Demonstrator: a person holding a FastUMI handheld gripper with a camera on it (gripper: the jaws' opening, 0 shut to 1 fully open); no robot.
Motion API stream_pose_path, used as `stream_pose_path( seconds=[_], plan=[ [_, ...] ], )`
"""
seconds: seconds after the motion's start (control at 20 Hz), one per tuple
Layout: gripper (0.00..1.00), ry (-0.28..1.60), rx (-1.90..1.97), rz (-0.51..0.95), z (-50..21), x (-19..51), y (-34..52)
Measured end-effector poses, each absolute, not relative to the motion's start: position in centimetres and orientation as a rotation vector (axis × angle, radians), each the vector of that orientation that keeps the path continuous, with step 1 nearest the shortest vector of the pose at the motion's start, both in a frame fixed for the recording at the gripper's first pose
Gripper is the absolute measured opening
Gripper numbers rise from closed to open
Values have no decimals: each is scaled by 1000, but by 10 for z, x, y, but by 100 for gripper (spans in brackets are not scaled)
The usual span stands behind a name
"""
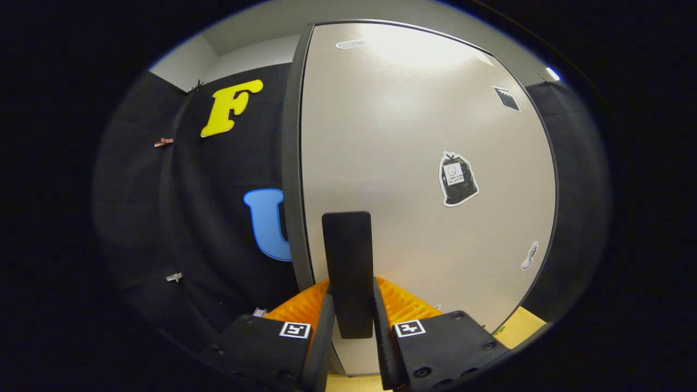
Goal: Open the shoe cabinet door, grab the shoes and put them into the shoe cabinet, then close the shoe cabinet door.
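The shoe cabinet door (414, 136) is a pale beige panel with a dark frame, standing close in front of me. A black upright handle (347, 256) sticks out from the door near its left edge. My gripper (351, 307) is shut on this handle, one finger pressing on each side of its lower part. Small stickers (457, 178) dot the door's face. The cabinet's inside is hidden behind the door.
The booth's black cloth wall (207, 218) hangs to the left of the door and shows again past its right edge. A strip of yellowish floor (525, 326) shows under the door's lower right corner.
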State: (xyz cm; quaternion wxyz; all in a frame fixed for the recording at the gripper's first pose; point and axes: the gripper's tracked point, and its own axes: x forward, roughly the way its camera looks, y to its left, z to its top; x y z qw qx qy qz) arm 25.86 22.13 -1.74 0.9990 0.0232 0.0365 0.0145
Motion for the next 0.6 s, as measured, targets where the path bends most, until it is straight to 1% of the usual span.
stream_pose_path(
  seconds=[0.05, 0.1, 0.2, 0.4, 0.6],
  plan=[
    [41, 65, 33, 33, -18, 260, 221],
    [34, 71, 28, 41, -20, 259, 220],
    [28, 84, 40, 56, -20, 256, 221],
    [28, 87, 45, 97, -16, 235, 220],
    [28, 72, 56, 144, -8, 182, 204]
  ],
)
